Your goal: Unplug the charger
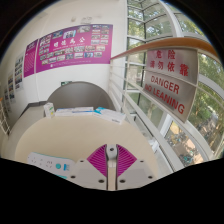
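1. Right up close, the gripper (112,160) shows its two fingers at the bottom of the view, their magenta pads (98,160) drawn together with only a thin dark slit between them; they look clenched, with nothing visibly held.
2. Just beside the left finger, a white device with small blue markings (48,163) lies on the pale tabletop (60,135). Whether this is the charger can't be told from here; no plug, cable or socket is clearly visible.
3. The pale tabletop spreads ahead of the fingers, curving off to both sides.
4. Beyond the table's far edge, a dark arched opening (78,96) sits in the white wall.
5. High on that wall, a magenta poster board (68,47) runs across, covered in small pictures and text too small to read.
6. Off to the right, a sign reading "DANGER" (166,86), with red characters above, hangs at a tilt before the tall windows (195,80), greenery showing through the glass.
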Demonstrator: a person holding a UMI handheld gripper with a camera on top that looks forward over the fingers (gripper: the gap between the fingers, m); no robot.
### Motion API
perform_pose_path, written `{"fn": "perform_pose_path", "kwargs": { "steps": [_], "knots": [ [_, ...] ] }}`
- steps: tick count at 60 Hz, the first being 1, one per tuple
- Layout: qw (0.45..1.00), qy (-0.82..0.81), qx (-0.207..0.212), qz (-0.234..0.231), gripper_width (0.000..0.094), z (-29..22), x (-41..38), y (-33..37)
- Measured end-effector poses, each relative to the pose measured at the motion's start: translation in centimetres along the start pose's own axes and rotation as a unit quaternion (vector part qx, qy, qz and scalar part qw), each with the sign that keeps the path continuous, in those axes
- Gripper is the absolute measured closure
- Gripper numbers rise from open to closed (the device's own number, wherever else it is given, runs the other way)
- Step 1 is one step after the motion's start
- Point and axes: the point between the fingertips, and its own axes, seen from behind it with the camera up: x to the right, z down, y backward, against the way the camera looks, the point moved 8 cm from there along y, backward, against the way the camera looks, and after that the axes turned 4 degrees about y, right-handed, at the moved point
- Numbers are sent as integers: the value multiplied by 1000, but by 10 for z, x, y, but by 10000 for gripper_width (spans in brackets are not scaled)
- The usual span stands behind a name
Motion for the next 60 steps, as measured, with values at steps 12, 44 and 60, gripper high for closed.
{"fn": "perform_pose_path", "kwargs": {
  "steps": [12, 44, 60],
  "knots": [
    [998, -39, -43, -17, 635, 30, 5, -9],
    [999, 3, -25, -32, 76, 3, 9, 85],
    [999, 38, -29, -20, 83, 11, -7, 239]
  ]
}}
